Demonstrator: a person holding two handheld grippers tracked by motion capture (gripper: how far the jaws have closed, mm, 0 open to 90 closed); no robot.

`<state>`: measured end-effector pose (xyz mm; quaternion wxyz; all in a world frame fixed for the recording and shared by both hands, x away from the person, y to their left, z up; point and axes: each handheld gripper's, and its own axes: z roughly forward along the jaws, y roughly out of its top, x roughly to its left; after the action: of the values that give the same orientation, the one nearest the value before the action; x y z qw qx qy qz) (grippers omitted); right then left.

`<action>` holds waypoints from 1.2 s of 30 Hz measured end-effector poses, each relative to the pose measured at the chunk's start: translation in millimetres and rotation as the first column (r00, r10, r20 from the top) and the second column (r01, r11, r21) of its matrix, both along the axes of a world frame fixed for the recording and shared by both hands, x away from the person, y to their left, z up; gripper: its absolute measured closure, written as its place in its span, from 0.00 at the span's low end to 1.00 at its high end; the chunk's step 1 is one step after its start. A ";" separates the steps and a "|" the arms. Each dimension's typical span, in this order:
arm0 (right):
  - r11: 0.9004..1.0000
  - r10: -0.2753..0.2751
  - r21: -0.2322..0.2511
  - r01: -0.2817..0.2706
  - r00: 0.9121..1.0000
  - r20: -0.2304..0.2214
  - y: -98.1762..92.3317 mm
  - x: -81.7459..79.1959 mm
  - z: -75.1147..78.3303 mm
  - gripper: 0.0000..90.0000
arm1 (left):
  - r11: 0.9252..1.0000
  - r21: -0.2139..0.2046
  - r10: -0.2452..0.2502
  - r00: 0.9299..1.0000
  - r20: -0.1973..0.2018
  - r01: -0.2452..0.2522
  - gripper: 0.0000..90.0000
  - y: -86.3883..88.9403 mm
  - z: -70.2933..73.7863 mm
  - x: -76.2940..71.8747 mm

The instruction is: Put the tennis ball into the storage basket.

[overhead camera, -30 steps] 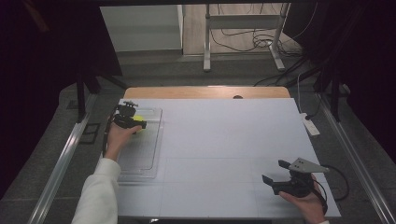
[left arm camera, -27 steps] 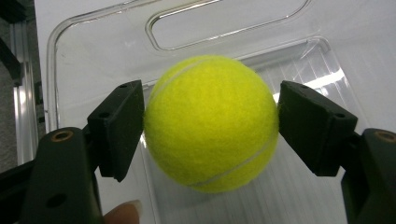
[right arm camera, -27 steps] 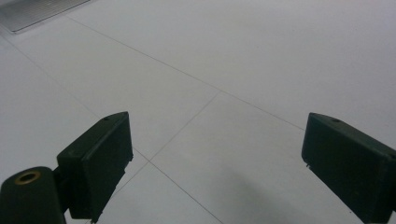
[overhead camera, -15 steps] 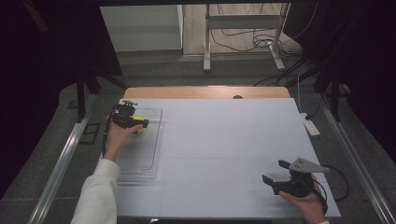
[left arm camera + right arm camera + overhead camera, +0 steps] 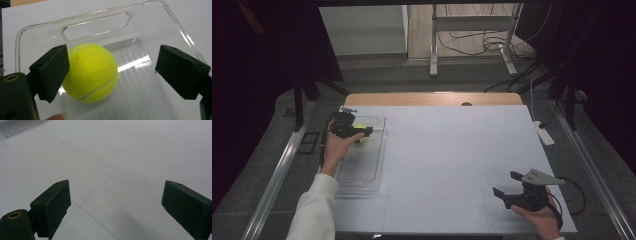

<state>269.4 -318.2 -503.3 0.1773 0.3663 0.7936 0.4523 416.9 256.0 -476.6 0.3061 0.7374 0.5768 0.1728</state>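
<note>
A yellow tennis ball (image 5: pixel 91 72) lies in a clear plastic tray (image 5: pixel 160 100) near its handle end. My left gripper (image 5: pixel 112 72) hangs over it, open, the ball against the left jaw and well apart from the right one. From above, the left gripper (image 5: pixel 346 125) sits over the tray's (image 5: pixel 362 170) far end with the ball (image 5: pixel 360 133) just showing beside it. My right gripper (image 5: pixel 512 186) is open at the table's near right, and in the right gripper view (image 5: pixel 115 207) nothing lies between its jaws.
The white table top (image 5: pixel 452 150) runs between the two hands, with a wooden edge (image 5: pixel 432 98) at the back. A white power strip (image 5: pixel 544 133) lies at the right edge. A cable (image 5: pixel 574 192) trails from the right gripper.
</note>
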 end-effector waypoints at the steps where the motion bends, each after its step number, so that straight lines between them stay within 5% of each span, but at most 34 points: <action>1: 1.000 0.001 0.000 -0.001 1.000 0.001 0.3 -0.3 0.2 0.10 | 1.000 -0.004 -0.005 1.000 0.006 0.005 0.14 0.2 0.8 -1.3; 12: 1.000 0.001 -0.001 -0.001 1.000 0.001 0.0 -0.5 0.4 0.10 | 0.994 -0.069 -0.085 0.994 0.072 0.090 0.15 -6.2 13.5 -21.7; 18: 1.000 0.001 -0.003 -0.001 1.000 0.004 0.5 -1.1 0.9 0.10 | 0.984 -0.065 -0.162 0.983 0.090 0.169 0.15 -14.4 20.2 -38.5; 25: 1.000 0.001 -0.008 -0.001 1.000 0.002 0.6 -1.1 0.9 0.10 | 0.973 -0.104 -0.192 0.973 0.130 0.206 0.16 -18.0 25.2 -53.4; 36: 1.000 0.001 -0.006 -0.001 1.000 0.002 0.6 -1.2 1.0 0.10 | 0.956 -0.105 -0.256 0.953 0.165 0.275 0.16 -29.8 23.2 -79.0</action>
<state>268.2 -317.6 -502.3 0.1793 0.3650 0.7949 0.4503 337.9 226.1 -453.4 0.4152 0.7722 0.4576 0.1477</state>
